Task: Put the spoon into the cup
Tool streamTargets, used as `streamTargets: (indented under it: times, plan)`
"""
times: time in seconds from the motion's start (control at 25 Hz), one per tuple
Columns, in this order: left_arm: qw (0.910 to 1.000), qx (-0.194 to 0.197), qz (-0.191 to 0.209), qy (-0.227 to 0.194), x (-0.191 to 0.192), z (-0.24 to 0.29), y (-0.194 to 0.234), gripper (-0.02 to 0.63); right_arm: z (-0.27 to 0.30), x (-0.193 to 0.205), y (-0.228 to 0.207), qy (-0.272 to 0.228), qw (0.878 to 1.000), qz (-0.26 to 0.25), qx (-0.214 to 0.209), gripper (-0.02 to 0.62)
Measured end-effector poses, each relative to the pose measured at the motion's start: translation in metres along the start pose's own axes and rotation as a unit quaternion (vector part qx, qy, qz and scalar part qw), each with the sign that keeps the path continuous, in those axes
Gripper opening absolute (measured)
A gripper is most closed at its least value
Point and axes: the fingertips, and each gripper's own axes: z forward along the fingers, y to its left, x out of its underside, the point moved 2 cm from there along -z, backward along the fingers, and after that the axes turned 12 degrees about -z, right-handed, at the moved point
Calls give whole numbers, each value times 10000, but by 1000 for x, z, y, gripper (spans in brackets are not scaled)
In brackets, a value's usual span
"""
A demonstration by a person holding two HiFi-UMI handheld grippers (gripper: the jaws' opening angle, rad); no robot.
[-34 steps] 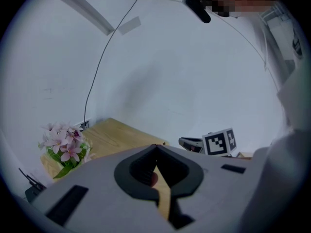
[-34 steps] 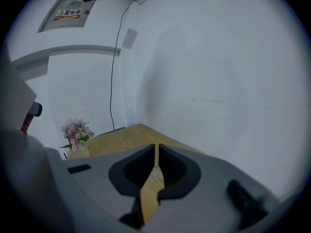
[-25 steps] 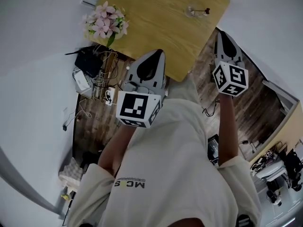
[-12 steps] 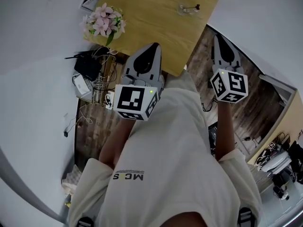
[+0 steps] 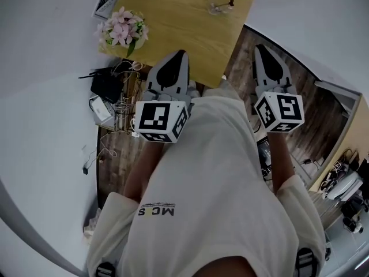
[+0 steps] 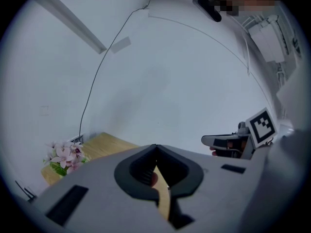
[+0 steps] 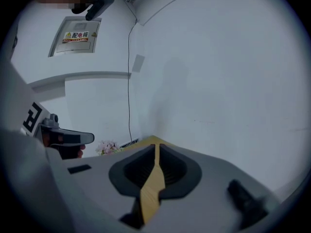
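At the light wooden table's (image 5: 173, 22) far corner, the dark-tipped spoon (image 5: 226, 4) appears seated in the clear glass cup (image 5: 215, 7). Left gripper (image 5: 179, 55) and right gripper (image 5: 261, 51) are closed and empty; nothing appears outstanding.

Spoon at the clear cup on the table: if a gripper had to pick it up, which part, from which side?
Probably the dark end of the spoon, which juts past the rim of the clear cup toward the right edge of the table in the head view. Come from that side with the right gripper, jaws across the handle. The rest is too small to judge.
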Motion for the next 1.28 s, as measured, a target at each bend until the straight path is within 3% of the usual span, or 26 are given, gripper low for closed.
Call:
streamTargets:
  times: [0.2,1.28]
  plan:
    - [9999,-70,18,-109,-4,-3,1,11,-4,-11,14,-69,9997,-158,-195,41]
    - [9998,0,31,-179,-7,-8,-15,11,-21,-10,8,-64,9995,-272,116,41]
